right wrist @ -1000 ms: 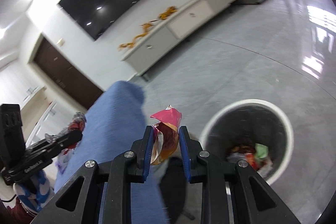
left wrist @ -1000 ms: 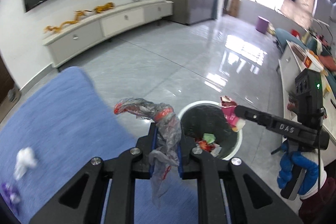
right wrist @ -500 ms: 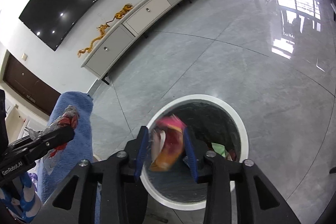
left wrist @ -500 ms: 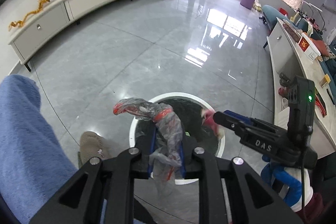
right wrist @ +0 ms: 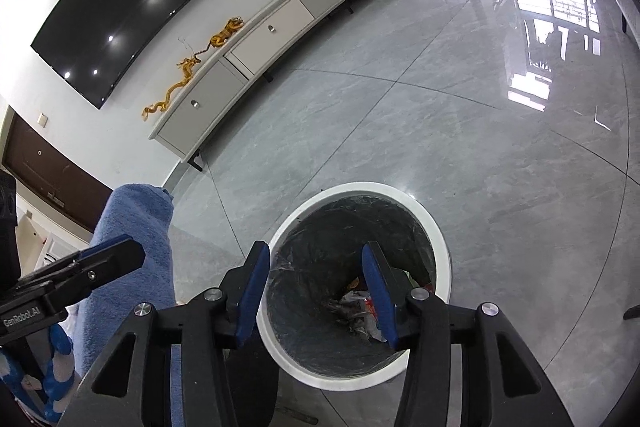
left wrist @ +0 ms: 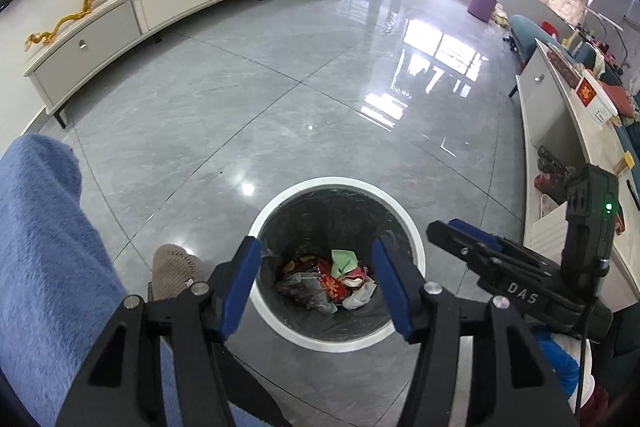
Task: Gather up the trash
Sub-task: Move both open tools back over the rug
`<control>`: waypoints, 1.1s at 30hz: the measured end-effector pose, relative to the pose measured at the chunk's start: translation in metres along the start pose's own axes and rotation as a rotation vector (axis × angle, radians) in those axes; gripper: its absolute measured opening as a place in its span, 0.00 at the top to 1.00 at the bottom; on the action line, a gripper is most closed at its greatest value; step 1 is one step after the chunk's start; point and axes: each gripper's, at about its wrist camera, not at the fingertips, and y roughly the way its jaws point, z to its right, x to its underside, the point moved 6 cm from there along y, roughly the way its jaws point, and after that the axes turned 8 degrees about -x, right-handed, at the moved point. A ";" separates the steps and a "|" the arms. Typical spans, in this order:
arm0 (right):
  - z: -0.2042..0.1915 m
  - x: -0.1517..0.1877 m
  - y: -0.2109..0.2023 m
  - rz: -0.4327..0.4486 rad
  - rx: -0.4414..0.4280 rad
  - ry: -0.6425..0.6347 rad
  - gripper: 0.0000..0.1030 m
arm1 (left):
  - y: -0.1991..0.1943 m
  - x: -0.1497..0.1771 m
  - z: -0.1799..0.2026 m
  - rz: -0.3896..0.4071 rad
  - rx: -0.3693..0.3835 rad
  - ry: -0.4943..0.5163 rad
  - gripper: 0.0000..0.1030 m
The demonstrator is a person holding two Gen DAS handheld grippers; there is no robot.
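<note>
Below, glossy grey floor (left wrist: pixel 280 115) around a white-rimmed bin (left wrist: pixel 400 215).
Crumpled wrappers (left wrist: pixel 332 279) lie inside; both hand-held grippers, left (left wrist: pixel 316 287) and right (right wrist: pixel 316 295), just opened, hold nothing.

left wrist view: looks steeply down along its own blue-padded fingers, close above the round white-rimmed trash bin with black liner (left wrist: pixel 280 205); the right hand-held gripper (left wrist: pixel 440 227) enters at the right edge. right wrist view: similar downward, less steep, close over the same bin (right wrist: pixel 440 227); the left hand-held gripper (right wrist: pixel 134 253) enters at the left. shared: bin, glossy grey tiled floor (left wrist: pixel 280 99), long white tv cabinet (right wrist: pixel 256 51).
</note>
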 end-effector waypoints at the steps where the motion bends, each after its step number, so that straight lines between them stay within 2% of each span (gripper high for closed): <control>1: -0.003 0.000 -0.004 0.007 -0.001 -0.002 0.55 | -0.004 0.002 -0.003 0.002 -0.003 -0.008 0.45; 12: -0.055 -0.002 -0.033 0.060 -0.045 -0.057 0.54 | -0.067 0.023 -0.028 0.084 -0.031 -0.072 0.45; 23: -0.146 0.000 -0.051 0.099 -0.115 -0.190 0.52 | -0.140 0.059 -0.090 0.185 -0.053 -0.224 0.45; 33: -0.229 0.023 -0.068 0.121 -0.173 -0.335 0.50 | -0.216 0.103 -0.149 0.325 -0.158 -0.363 0.45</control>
